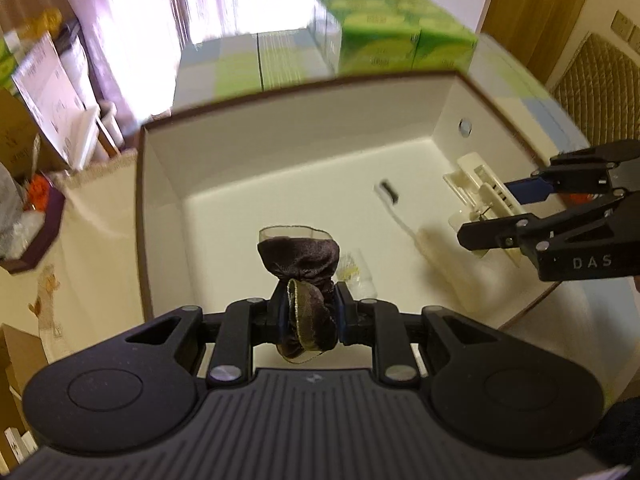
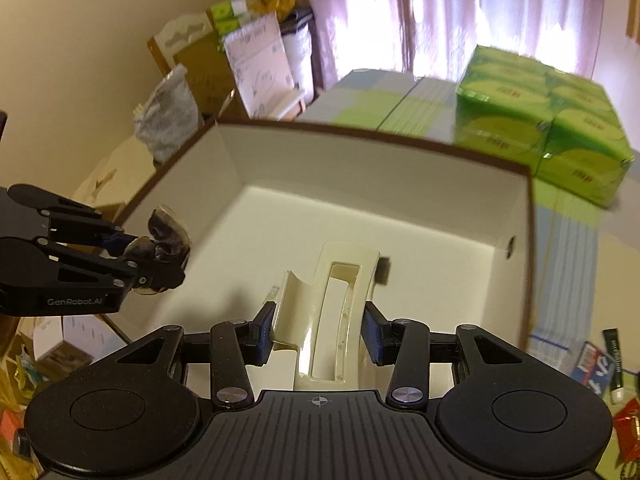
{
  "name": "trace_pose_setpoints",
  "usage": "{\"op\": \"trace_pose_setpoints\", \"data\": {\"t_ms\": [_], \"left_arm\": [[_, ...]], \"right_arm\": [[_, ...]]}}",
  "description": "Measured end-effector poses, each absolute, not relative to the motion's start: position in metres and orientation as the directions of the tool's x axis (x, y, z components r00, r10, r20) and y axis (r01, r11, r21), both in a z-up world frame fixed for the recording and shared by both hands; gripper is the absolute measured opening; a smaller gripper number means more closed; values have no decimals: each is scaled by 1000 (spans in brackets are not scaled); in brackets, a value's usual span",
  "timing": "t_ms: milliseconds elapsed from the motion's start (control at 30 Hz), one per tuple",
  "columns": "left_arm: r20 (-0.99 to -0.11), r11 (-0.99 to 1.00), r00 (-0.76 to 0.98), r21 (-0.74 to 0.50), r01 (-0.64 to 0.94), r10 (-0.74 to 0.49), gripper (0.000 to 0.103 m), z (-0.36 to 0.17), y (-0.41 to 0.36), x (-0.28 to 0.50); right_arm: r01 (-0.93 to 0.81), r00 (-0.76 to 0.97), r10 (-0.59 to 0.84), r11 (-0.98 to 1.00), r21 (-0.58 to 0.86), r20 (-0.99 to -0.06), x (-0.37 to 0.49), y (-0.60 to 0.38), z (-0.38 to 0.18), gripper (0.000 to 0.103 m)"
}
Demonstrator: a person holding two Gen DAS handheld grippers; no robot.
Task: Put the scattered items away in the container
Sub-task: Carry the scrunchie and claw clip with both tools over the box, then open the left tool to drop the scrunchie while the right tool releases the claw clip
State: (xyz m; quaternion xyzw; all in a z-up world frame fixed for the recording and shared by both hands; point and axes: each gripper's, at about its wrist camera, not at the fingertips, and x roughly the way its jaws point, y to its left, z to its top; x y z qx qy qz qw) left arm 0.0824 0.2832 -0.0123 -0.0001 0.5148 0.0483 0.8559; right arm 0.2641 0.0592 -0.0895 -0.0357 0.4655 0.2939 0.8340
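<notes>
A white box with a brown rim (image 1: 280, 136) (image 2: 360, 168) lies open below both grippers. My left gripper (image 1: 310, 312) (image 2: 152, 258) is shut on a dark brown satin scrunchie (image 1: 298, 256) (image 2: 168, 236) and holds it over the box's near side. My right gripper (image 2: 320, 332) (image 1: 492, 212) is shut on a cream hair claw clip (image 2: 328, 312) (image 1: 484, 196) over the box's right part. A white toothbrush with dark bristles (image 1: 394, 204) and a small clear packet (image 1: 356, 272) lie on the box floor.
Green tissue packs (image 1: 400, 36) (image 2: 552, 128) stand behind the box on a checked cover. Cardboard boxes and bags (image 2: 240, 60) crowd the back left. A dark hexagonal box (image 1: 36, 232) sits to the left, and small packets (image 2: 600, 364) lie to the right.
</notes>
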Motion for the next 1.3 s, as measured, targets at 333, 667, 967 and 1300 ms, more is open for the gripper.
{"op": "trace_pose_setpoints", "data": {"t_ms": [333,667,967,1300], "left_arm": [[-963,1000,269,-13,-28,-5,21,-57,300,108],[-963,999,267,-45,-28,-36,41,-60,301,116],[-961,999,277,-30,-31,-20,48,-60,301,114],[-958,999,286,-14,-29,-6,51,-57,296,110]], "right_arm": [[-513,296,397,833,206,-869,285,75,-121,47],[-514,224,361,833,205,-905,290,82,-136,47],[-525,194,359,824,212,-913,292,84,-139,47],[-567,234,350,807,165,-907,280,76,-122,97]]}}
